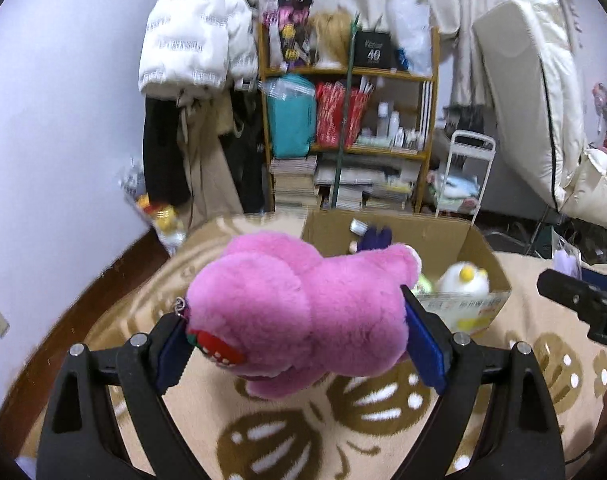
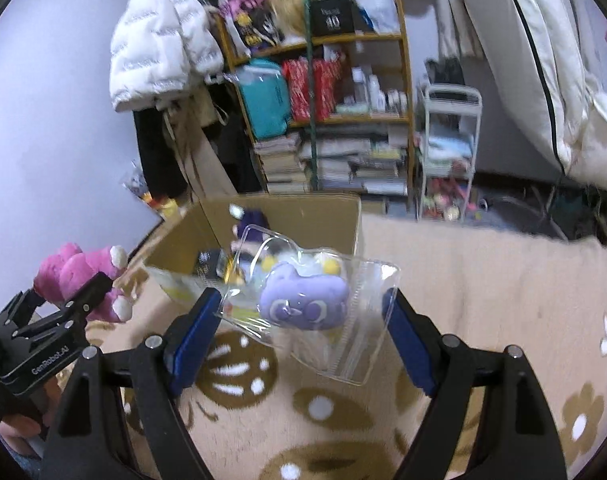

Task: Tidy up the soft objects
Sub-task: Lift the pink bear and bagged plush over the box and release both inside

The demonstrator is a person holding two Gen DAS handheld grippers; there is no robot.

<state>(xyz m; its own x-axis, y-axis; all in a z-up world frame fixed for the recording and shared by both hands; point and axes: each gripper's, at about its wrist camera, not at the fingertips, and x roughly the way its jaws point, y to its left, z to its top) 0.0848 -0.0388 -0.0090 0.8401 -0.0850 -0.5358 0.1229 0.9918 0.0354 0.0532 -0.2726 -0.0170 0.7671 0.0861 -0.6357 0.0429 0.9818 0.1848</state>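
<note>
My left gripper (image 1: 299, 336) is shut on a big pink plush toy (image 1: 303, 312) with a red strawberry charm, held off the blanket; its blue pads press both sides. The same pink plush toy (image 2: 79, 272) shows at the left of the right wrist view, in the left gripper (image 2: 99, 286). My right gripper (image 2: 303, 316) is shut on a clear plastic pouch (image 2: 335, 320) with a small purple plush (image 2: 303, 300) inside. Beyond both stands an open cardboard box (image 1: 443, 240) (image 2: 315, 216) holding a white plush with a yellow beak (image 1: 463, 280) and other toys.
A beige blanket with brown flower prints (image 1: 343, 420) (image 2: 483, 280) covers the surface below. Behind the box stand a wooden shelf (image 1: 347, 112) full of books and bags, hanging coats (image 1: 191, 40), a white cart (image 2: 449, 152) and white bedding (image 1: 535, 100).
</note>
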